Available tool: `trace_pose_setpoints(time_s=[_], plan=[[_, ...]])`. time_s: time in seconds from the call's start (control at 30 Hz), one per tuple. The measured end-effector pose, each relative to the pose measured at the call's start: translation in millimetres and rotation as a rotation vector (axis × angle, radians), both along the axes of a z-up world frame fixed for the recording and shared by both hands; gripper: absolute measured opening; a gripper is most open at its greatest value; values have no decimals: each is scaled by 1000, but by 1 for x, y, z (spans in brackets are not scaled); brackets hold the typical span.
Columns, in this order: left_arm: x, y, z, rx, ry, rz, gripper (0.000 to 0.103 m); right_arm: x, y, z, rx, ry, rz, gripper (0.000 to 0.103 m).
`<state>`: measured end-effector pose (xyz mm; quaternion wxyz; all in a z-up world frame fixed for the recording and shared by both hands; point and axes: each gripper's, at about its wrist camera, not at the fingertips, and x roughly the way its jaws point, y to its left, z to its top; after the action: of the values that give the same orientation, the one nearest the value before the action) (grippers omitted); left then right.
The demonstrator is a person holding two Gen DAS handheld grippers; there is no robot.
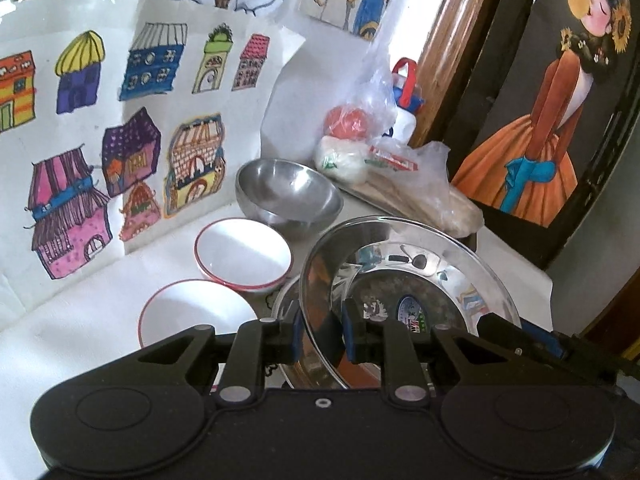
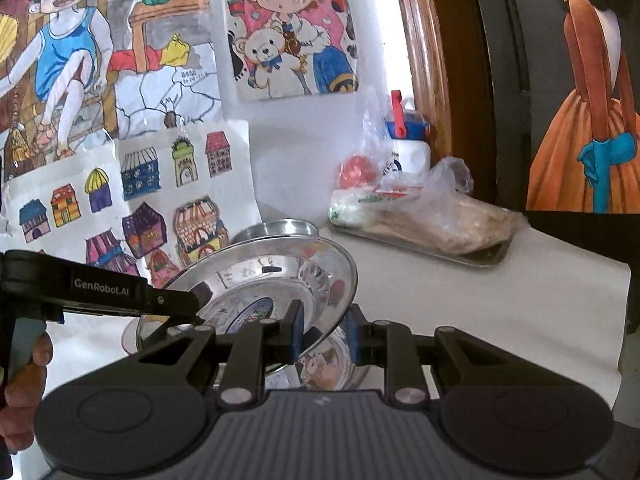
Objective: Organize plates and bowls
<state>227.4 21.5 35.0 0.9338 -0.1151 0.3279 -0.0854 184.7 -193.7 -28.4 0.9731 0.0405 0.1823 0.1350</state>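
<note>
While both grippers engage one steel plate, the plate is carried tilted above the white-covered table. The left gripper has its blue pads on either side of the plate's near rim, and the rim sits between them; the pads appear to clamp it. The right gripper holds the opposite rim in the same way, its blue pads closed on the edge. In the right wrist view the left gripper's black arm reaches in from the left edge and meets the plate's far rim, with a hand wrapped around its handle. A second steel plate lies flat on the table directly beneath the raised one.

Beyond the raised plate, a steel bowl stands upright on the table near the wall. Two white bowls with red rims stand to its left: the rear white bowl just beside the steel bowl, and the front white bowl nearer the left gripper. Behind them, a metal tray carries plastic bags of food. A white bottle with a blue and red cap stands behind the tray. Coloured drawings cover the wall.
</note>
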Motion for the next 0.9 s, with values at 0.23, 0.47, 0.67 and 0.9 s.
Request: trace_pose_setpoints(time_s=[0.23,0.47,0.67,0.9], plan=[[7,-9,-15,24,18,-10,23,8,-2,-14,-2,30,-10,26],[15,-13,-28,50,19,-5,23,17,-2,-27,-11,43,-11,26],[21,-14,-36,63,24,10,23,22,4,-34,-32,53,-14,28],[22,-21,-41,99,17,18,23,28,4,-39,-43,73,-24,29]])
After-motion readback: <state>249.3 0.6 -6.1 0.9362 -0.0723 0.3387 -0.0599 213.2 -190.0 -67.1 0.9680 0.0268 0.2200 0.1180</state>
